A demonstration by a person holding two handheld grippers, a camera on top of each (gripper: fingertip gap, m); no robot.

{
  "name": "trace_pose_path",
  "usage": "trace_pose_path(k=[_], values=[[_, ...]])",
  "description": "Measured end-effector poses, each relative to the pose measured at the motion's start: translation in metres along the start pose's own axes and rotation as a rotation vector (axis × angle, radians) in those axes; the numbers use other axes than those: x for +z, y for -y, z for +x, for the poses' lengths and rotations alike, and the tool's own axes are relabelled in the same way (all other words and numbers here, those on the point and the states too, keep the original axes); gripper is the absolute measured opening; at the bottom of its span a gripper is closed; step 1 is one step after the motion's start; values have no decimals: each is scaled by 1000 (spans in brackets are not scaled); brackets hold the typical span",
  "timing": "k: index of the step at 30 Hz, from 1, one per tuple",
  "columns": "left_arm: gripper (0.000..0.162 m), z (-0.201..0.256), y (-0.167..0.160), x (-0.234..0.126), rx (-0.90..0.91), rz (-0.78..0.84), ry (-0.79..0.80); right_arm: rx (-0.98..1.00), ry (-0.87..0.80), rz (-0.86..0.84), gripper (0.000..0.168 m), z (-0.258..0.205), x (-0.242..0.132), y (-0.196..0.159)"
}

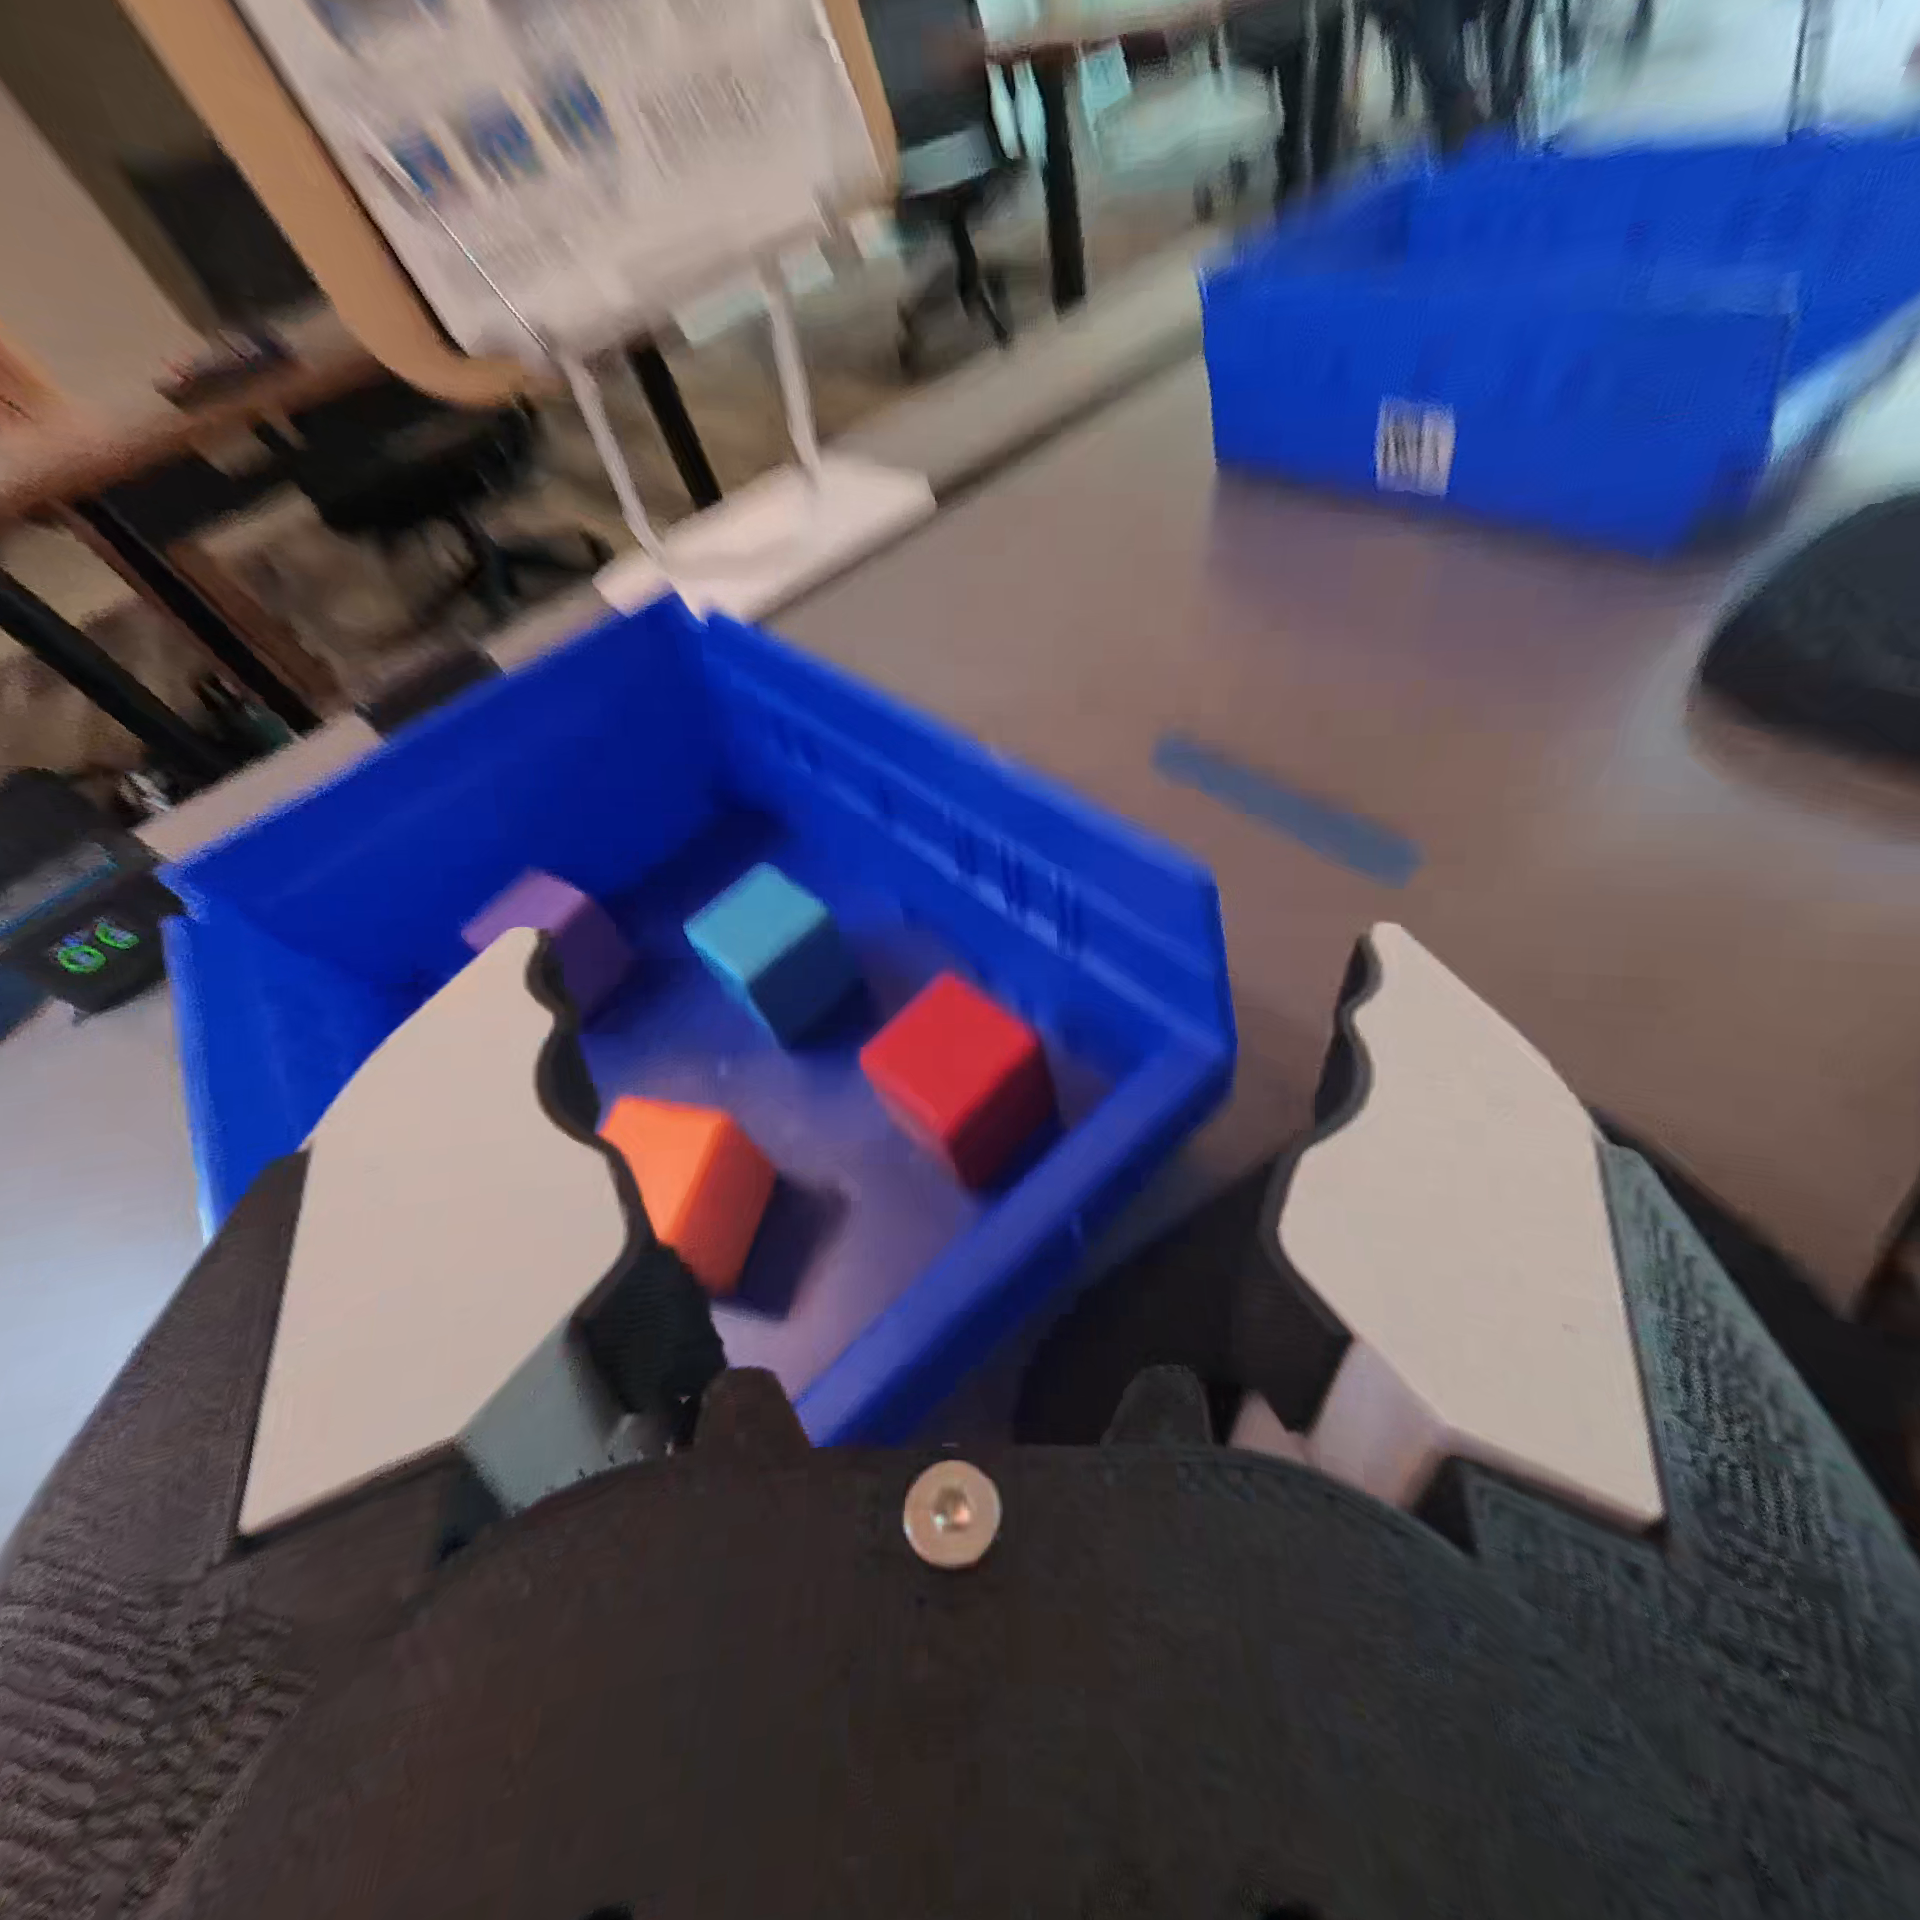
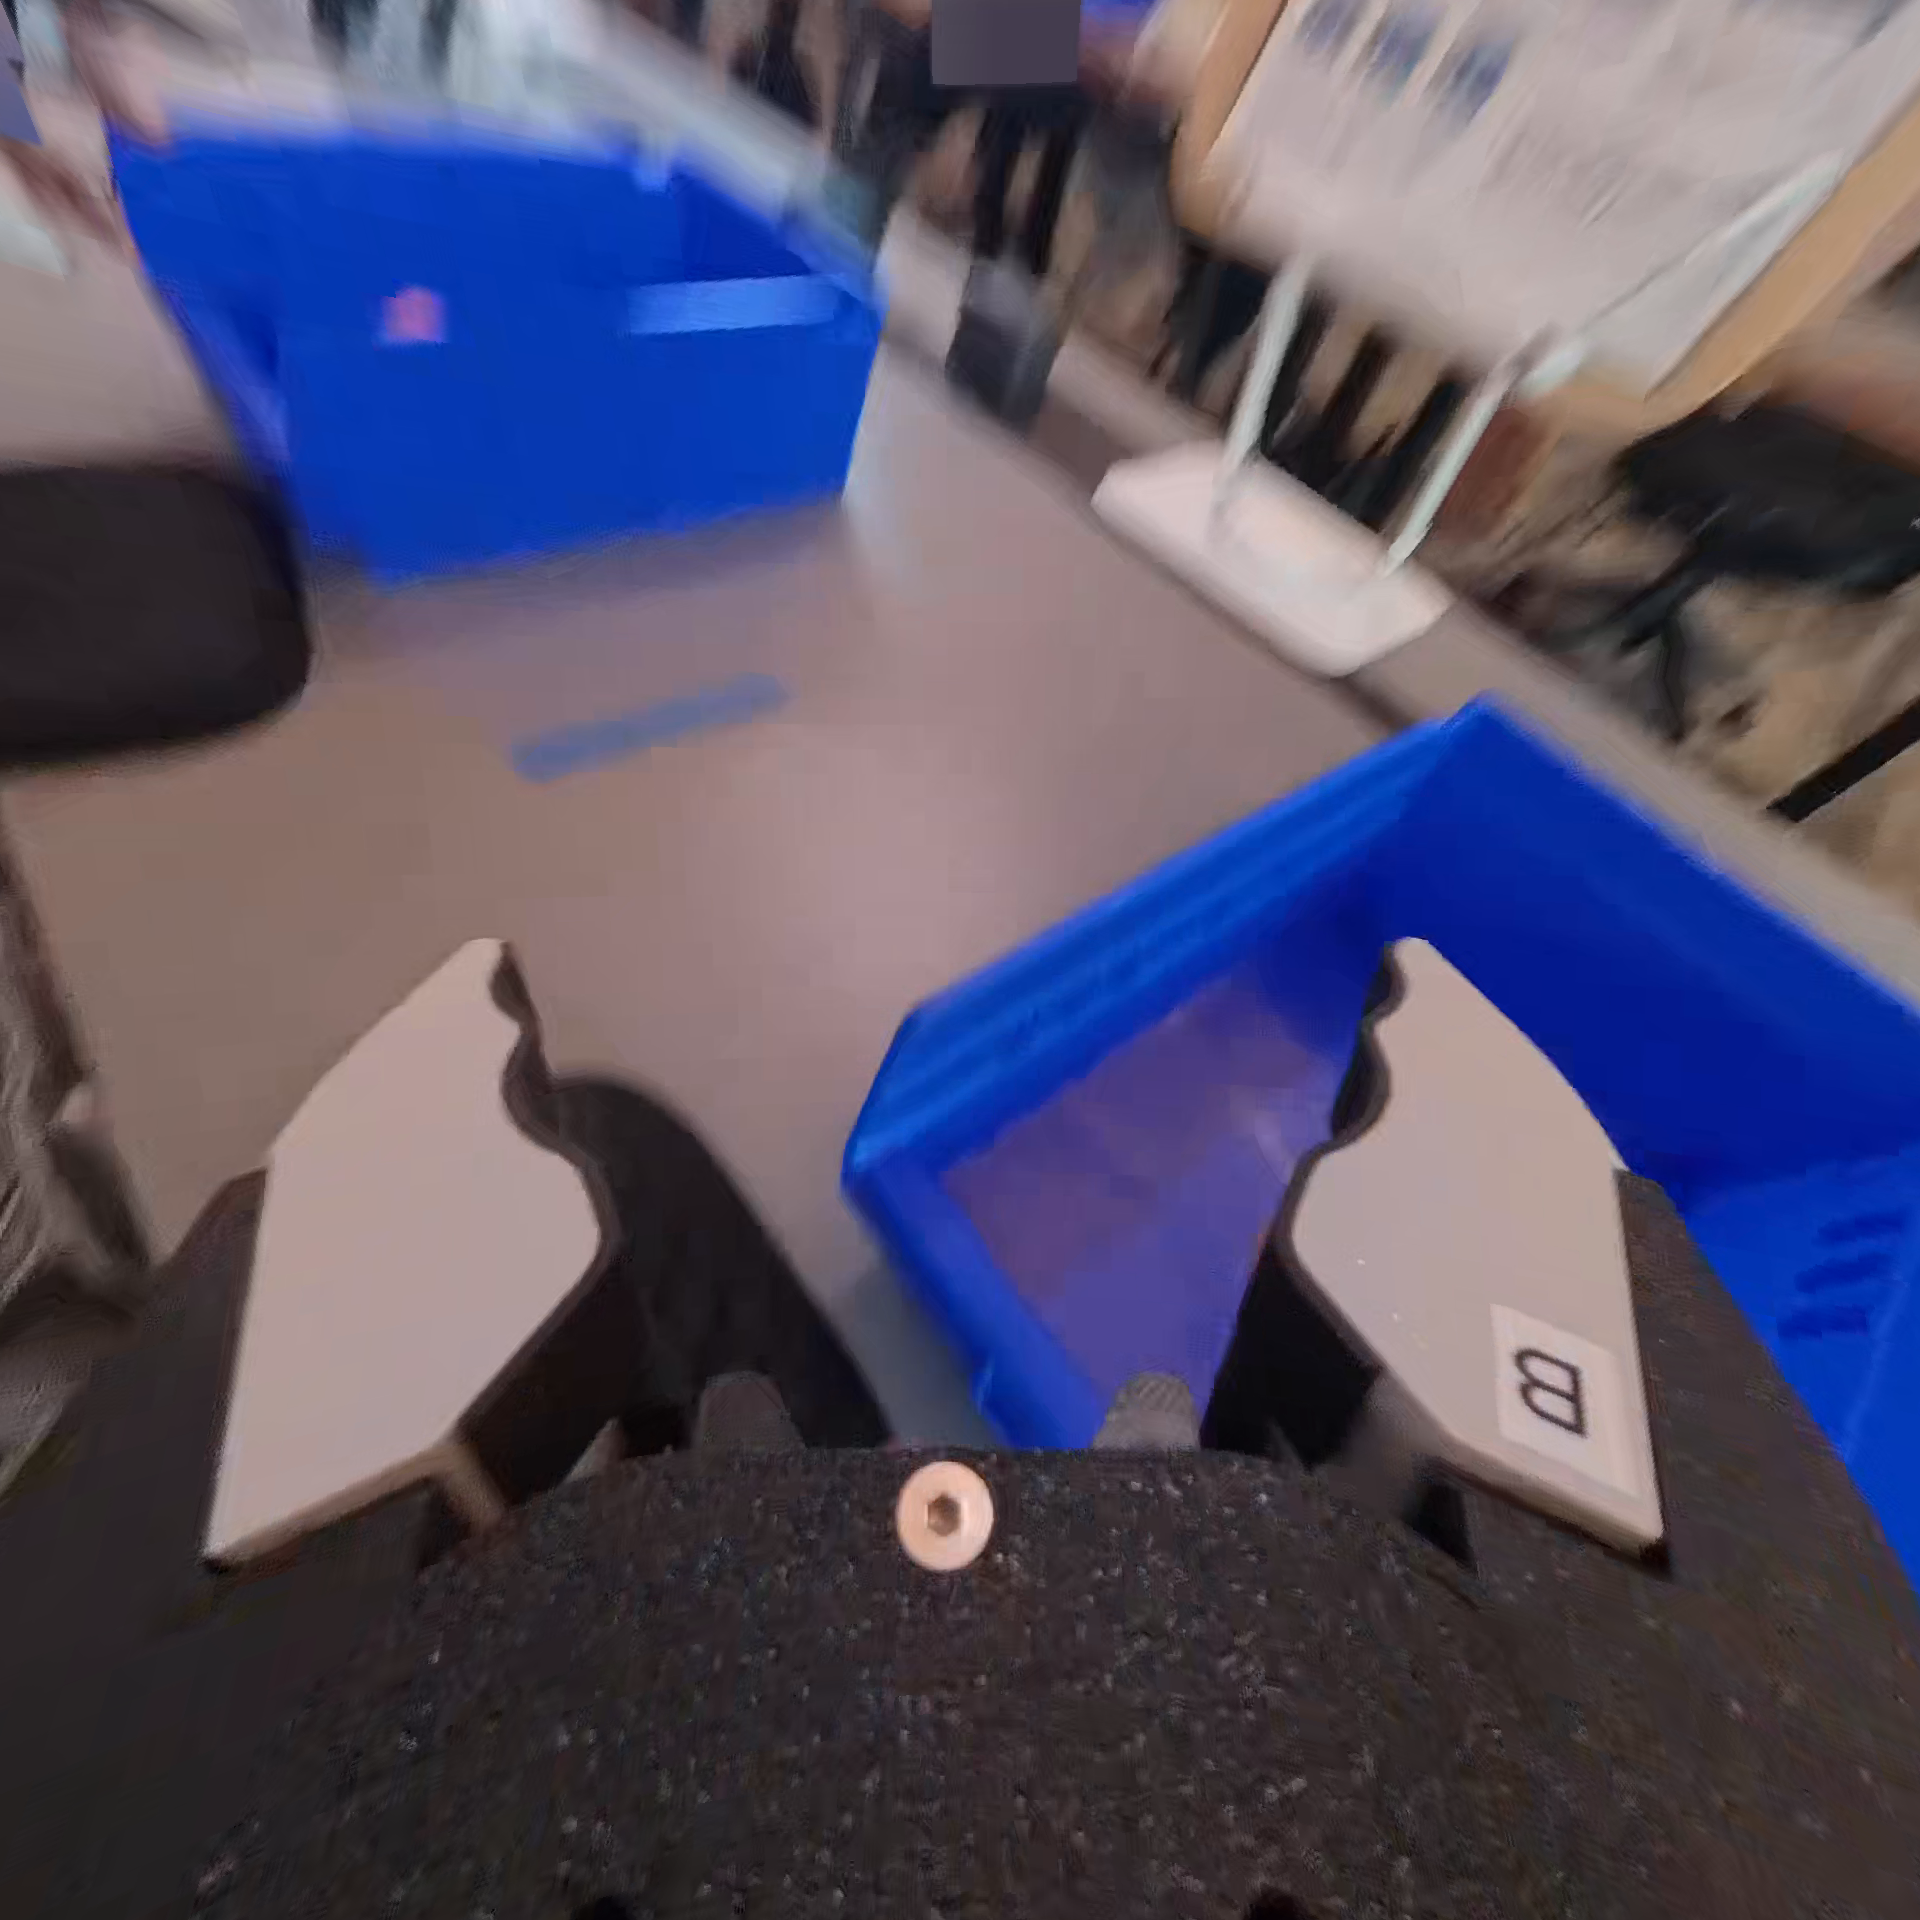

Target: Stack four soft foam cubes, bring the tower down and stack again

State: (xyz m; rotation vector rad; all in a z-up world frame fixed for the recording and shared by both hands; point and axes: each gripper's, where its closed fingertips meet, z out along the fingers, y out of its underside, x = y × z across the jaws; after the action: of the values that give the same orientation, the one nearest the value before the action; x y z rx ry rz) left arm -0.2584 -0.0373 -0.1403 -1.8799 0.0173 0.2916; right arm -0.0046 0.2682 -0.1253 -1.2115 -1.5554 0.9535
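Reaching into the blue bin for the first of 4 foam cubes

In the left wrist view the left gripper (image 1: 945, 997) hangs over the small blue bin (image 1: 1122, 1143), tongs spread wide and empty — all 4 cubes lie loose and apart on the bin floor: purple cube (image 1: 577, 930) far left, orange cube (image 1: 691, 1184) nearest, light-blue cube (image 1: 774, 951) far, red cube (image 1: 956, 1065) at the right by the wall. The orange one looks easiest; I would square the tongs to 2 flat faces and squeeze lightly, since foam gives. The right gripper (image 2: 945, 997) is likewise spread and empty, over the table (image 2: 727, 914) beside the bin's corner (image 2: 1039, 1039) — a clear spot for the tower. A larger blue tote (image 2: 520, 364) stands far off.
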Motion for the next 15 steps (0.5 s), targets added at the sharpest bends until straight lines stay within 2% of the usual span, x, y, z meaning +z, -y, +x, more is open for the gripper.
trace_pose_path(k=[2, 4, 9, 11, 15], values=[[144, -8, 20, 0, -60, 127, 96, 18, -101, 200, 148, 9, -2, 27], [145, -17, 27, 1, -110, 160, 194, 70, -192, 252, 147, 18, -2, 35], [145, -27, 7, 9, -118, 30, 299, 107, -282, 164, 147, 27, 10, 20], [144, -27, -6, 13, -140, -61, 297, 94, -290, 84, 147, 26, 14, 6], [132, -20, -21, 16, -89, -210, 216, 93, -257, 15, 147, 19, 14, -9]])
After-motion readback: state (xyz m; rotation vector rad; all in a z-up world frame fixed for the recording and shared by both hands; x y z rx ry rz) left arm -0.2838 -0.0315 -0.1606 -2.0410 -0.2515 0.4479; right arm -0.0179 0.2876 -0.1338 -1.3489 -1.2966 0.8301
